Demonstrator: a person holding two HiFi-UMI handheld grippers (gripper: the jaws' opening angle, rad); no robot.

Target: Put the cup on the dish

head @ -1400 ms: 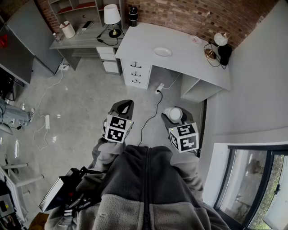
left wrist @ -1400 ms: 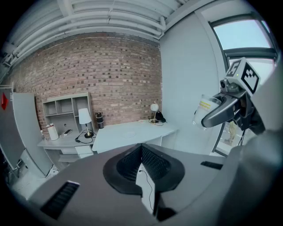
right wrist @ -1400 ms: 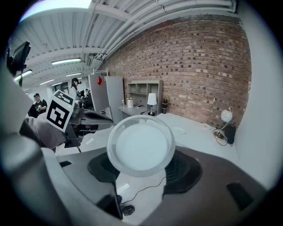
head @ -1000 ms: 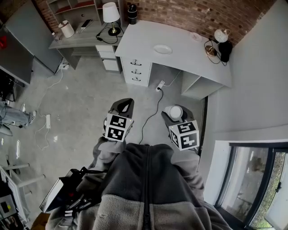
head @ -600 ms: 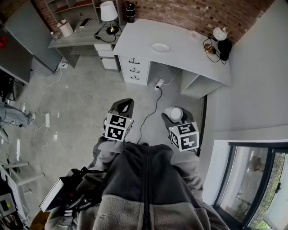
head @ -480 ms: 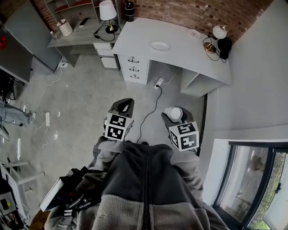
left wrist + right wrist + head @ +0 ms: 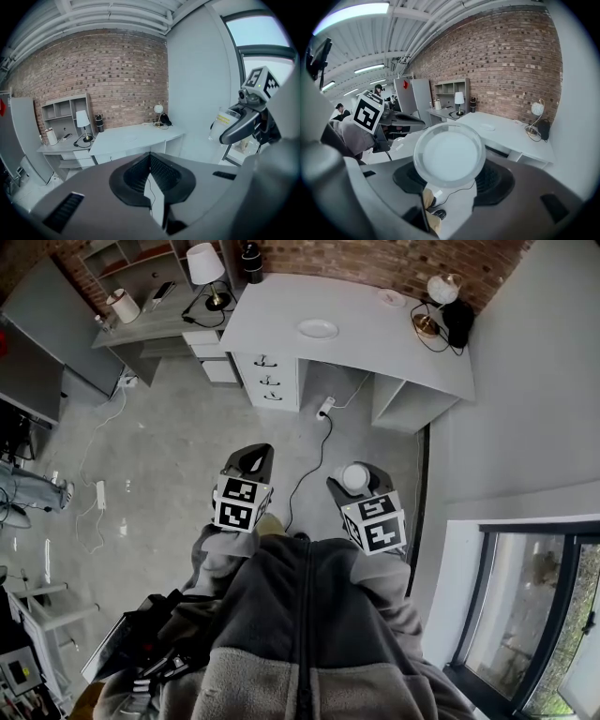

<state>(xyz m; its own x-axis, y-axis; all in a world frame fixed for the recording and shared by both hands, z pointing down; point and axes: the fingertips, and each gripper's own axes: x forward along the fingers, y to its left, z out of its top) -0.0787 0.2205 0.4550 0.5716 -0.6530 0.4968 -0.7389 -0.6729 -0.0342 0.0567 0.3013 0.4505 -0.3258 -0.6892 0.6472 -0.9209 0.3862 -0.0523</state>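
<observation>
Grey concrete floor [image 7: 159,446] before a brick wall [image 7: 375,259]: one cup [image 7: 449,154] carried, one dish [image 7: 318,329] on the white desk [image 7: 394,343].

The right gripper [image 7: 356,486] has its jaws clamped on the clear cup, over the floor, well apart from the desk. The left gripper [image 7: 151,158] has its jaws together with nothing between them. The dish lies in the desk's left half, away from the edges. Two lamps: a shade lamp [image 7: 203,261] on the side desk [image 7: 155,324] and a globe lamp [image 7: 441,289] at the desk's far right corner. One black cable [image 7: 309,460] runs on the floor between the grippers and the desk's three drawers [image 7: 266,376].
</observation>
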